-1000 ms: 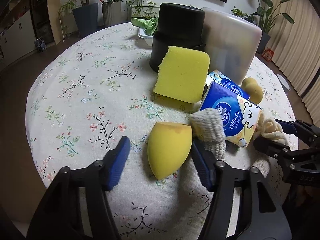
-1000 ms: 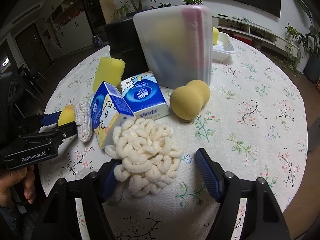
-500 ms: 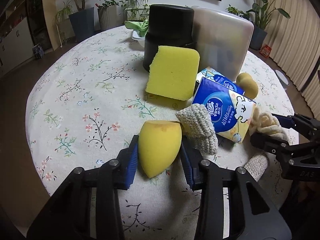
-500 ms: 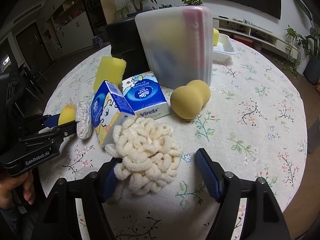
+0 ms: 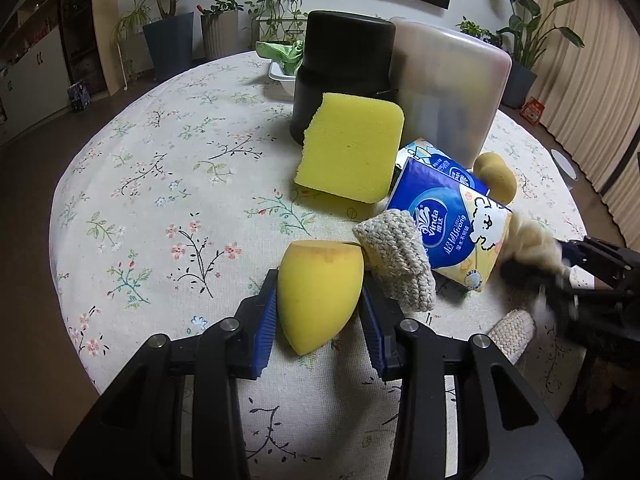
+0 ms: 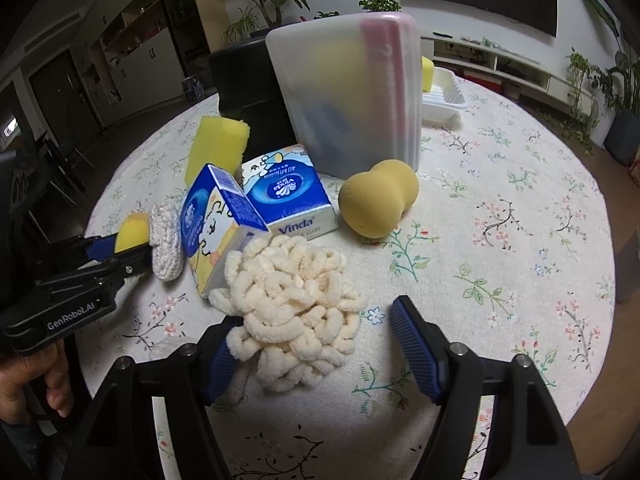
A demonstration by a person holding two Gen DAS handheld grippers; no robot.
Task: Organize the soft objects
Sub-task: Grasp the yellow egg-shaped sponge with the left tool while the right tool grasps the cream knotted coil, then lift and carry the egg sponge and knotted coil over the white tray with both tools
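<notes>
**Left tool clamped on the yellow egg sponge, right tool spread around the loopy cloth**

While the left tool (image 5: 318,316) presses both blue pads against the sides of the egg-shaped yellow sponge (image 5: 318,290), the sponge sits point-down toward the camera on the floral worktop (image 5: 160,184) — its flat end touches a small knitted pad (image 5: 396,260) just to its right. That pad leans on a blue tissue pack (image 5: 448,236), and a second tissue pack (image 6: 290,202) lies behind it. A flat yellow sponge (image 5: 350,146) stands tilted against a black canister (image 5: 342,76), with a frosted plastic box (image 5: 448,88) upright beside it. A tan peanut-shaped sponge (image 6: 378,198) rests near the foot of that box.

The right tool (image 6: 316,344) stands wide apart over a cream loopy cloth (image 6: 292,300): its left pad touches the cloth's edge, its right pad is clear of it — nothing is gripped. The cloth lies on the worktop, touching the front tissue pack. A white tray (image 6: 442,96) sits behind the box, and a hand (image 6: 28,384) holds the left tool's handle.
</notes>
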